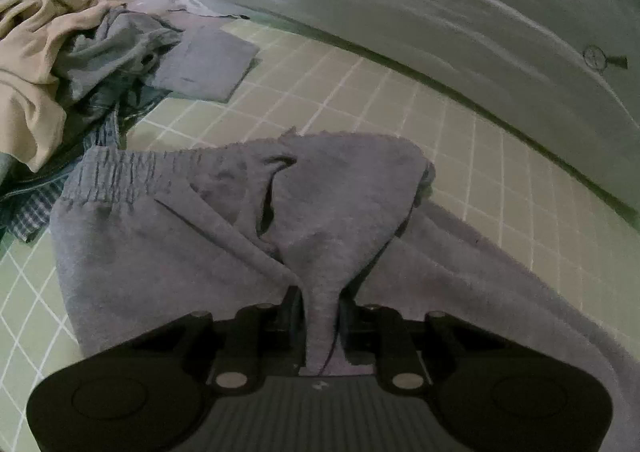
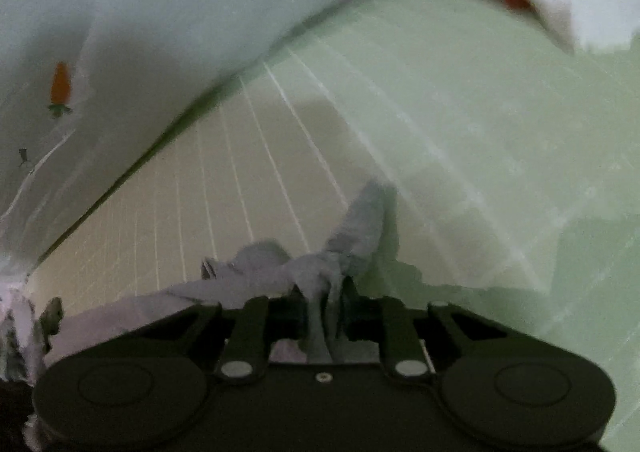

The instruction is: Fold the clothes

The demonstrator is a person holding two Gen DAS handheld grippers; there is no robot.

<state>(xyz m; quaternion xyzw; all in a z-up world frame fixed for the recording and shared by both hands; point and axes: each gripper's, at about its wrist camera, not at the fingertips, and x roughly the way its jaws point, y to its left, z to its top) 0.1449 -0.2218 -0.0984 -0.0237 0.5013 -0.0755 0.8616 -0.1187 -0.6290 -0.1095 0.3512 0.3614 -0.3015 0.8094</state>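
Green gridded mat (image 1: pixel 360 100) underlies everything. Nearest, the left gripper (image 1: pixel 320 316) pinches a fold of the grey sweatpants (image 1: pixel 168 252), which spread ahead; the right gripper (image 2: pixel 326 304) clamps another bunch. Farther off lies a clothes pile (image 1: pixel 60 64).

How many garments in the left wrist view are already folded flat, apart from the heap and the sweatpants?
1. A folded grey piece lies flat on the gridded mat, beside the loose heap of clothes at upper left. Others may be hidden under that heap.
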